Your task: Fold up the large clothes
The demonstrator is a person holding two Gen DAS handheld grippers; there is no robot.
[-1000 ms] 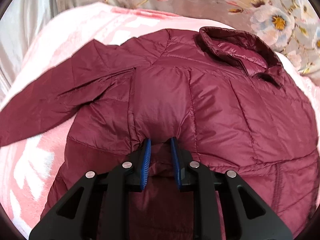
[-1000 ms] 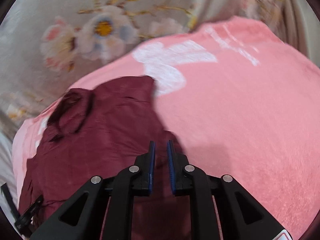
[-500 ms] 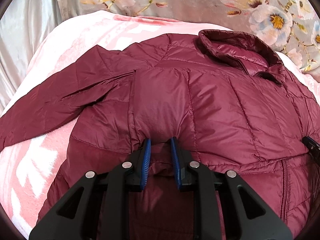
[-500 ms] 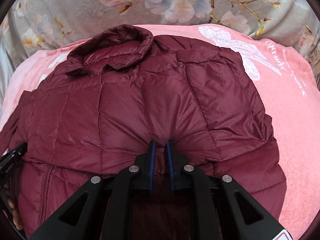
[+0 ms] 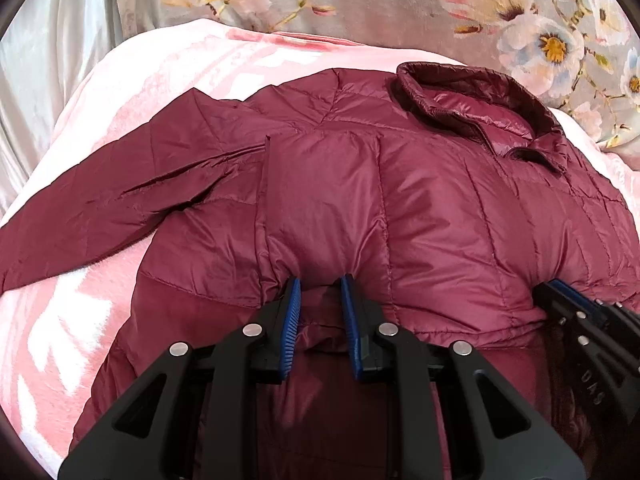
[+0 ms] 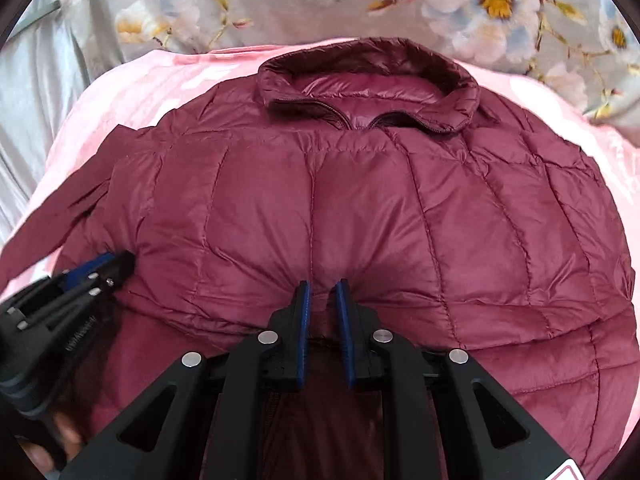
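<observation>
Left wrist view: left tool (image 5: 320,308) and right tool (image 6: 322,304) each pinch jacket (image 5: 400,200) fabric on pink blanket (image 5: 120,80). Mid-fold; next probably lift hem toward collar (image 6: 368,80).

Black angular gripper (image 5: 320,300) frames, blue ribbed pads (image 5: 291,320), silver screws (bare fingertips (image 6: 44,454) beneath).

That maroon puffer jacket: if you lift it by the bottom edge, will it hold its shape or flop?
The jacket would probably flop: where the left gripper and right gripper pinch it, the fabric bunches into soft wrinkles. Its puffed quilted panels suggest it is light for its bulk. The shiny shell may slide easily on the pink blanket.
</observation>
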